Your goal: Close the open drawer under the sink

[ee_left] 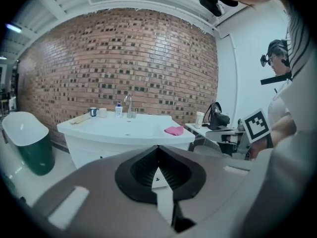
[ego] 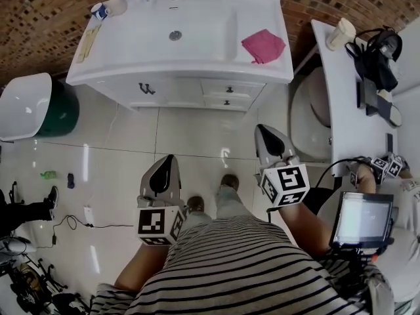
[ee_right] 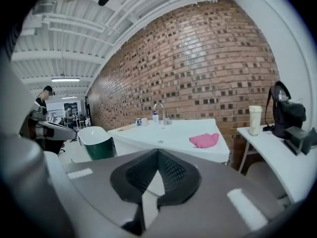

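Left gripper (ego: 168,159) and right gripper (ego: 264,131) both pinched together, empty, well apart from drawer (ego: 226,91). I'd say whole push remains.

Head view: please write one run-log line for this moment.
task: not started | left gripper: shut, empty | right gripper: shut, empty | drawers under sink: ahead, untouched
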Motion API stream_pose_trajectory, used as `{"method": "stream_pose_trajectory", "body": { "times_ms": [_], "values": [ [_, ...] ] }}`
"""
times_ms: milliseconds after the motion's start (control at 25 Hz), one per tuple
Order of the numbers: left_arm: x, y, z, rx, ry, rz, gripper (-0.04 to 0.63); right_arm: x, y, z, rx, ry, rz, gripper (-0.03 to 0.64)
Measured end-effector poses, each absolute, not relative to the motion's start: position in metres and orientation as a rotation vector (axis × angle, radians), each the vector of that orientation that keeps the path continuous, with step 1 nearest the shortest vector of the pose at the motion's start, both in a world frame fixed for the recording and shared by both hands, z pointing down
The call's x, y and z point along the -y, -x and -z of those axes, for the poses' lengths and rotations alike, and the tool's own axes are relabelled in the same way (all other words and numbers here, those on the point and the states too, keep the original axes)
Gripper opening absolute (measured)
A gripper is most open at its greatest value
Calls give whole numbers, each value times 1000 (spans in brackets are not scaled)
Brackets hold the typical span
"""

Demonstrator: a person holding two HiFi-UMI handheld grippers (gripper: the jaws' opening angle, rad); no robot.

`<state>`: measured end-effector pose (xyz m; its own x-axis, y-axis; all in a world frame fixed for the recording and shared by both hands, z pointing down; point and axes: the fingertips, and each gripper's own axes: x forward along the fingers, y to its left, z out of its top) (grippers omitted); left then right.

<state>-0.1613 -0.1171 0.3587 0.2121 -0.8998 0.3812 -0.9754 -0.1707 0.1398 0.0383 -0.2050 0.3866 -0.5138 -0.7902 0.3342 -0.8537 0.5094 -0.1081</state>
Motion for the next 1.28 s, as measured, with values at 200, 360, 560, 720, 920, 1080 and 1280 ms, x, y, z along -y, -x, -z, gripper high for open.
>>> {"method": "stream_pose_trajectory", "body": {
  "times_ms": [200, 360, 560, 720, 920, 1080, 1280],
  "values": [
    [56, 172, -338, 1738, -2177, -193, 14, 121, -35, -352, 2502, -1479, -381, 0],
    [0, 187, -317, 1697, -2265, -148, 12, 43, -7, -327, 2496, -1562, -373, 0],
    [-83, 217, -294, 1650, -2349, -96, 14, -61, 53, -302, 2506, -1576, -368, 0],
    [-130, 215, -291, 1604, -2378, -91, 14, -118, 69, -289, 2517, -1565, -356, 0],
    [-156, 196, -286, 1592, -2410, -79, 12, -148, 74, -270, 2572, -1505, -236, 0],
    [-166, 182, -267, 1610, -2408, -64, 14, -166, 66, -248, 2608, -1476, -199, 0],
    [-180, 165, -266, 1606, -2421, -75, 14, -174, 47, -249, 2603, -1486, -215, 0]
  ]
}}
